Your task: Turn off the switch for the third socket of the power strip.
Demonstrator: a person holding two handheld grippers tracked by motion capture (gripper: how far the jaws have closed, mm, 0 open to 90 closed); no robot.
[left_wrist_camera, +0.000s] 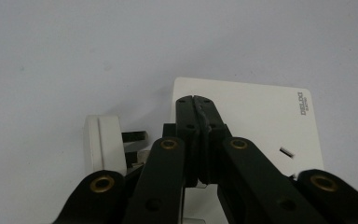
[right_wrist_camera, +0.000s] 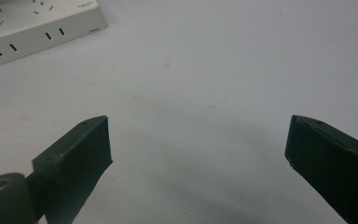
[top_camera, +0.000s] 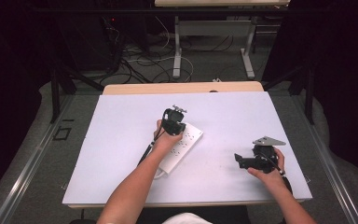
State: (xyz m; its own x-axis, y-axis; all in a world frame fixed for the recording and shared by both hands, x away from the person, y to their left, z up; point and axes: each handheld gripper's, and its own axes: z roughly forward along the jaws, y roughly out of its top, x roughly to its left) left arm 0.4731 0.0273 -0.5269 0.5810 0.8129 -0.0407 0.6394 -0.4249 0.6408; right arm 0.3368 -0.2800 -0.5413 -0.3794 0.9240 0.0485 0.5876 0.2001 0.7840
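White power strip point(top_camera: 181, 147) lies on the table point(top_camera: 121, 140). The left gripper point(left_wrist_camera: 196, 105) is over it, closed tight, holding nothing. The right gripper point(right_wrist_camera: 198, 144) is well to its right, wide open and empty.

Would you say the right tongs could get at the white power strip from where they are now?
Probably yes: the right tongs stand open, pointing toward the power strip, with bare white table between them. The left tongs are shut over the strip's far end.
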